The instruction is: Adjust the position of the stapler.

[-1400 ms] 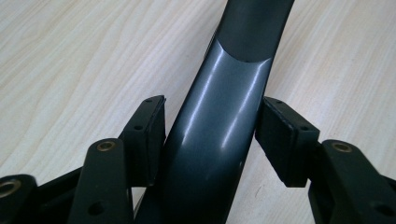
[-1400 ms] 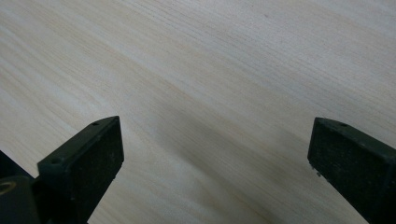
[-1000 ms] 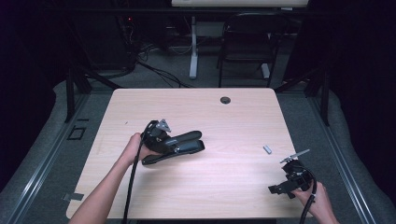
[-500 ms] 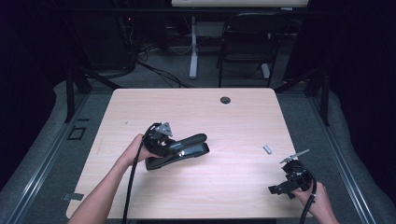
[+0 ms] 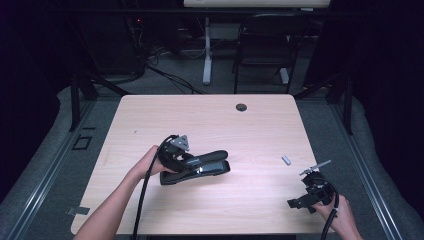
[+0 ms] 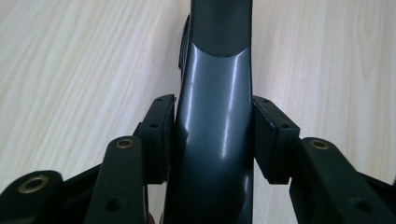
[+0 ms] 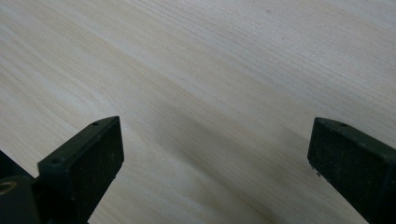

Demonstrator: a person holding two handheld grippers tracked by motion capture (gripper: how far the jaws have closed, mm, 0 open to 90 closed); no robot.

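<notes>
The pads (image 6: 159, 135) of the left gripper (image 6: 212, 140) are pressed against both sides of a black stapler (image 5: 197, 167), which is held at the table's (image 5: 210, 117) middle-left. The right gripper (image 7: 215, 158) is spread wide over bare wood near the right front corner. A small grey piece (image 5: 286, 160), possibly metal, lies nearby.

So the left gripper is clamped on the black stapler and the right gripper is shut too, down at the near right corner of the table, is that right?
Not quite. The right gripper is open: the right gripper view shows its fingers spread wide apart over bare table with nothing between them. The rest holds: the left gripper is clamped on the black stapler, and the right one sits near the table's near right corner.
</notes>
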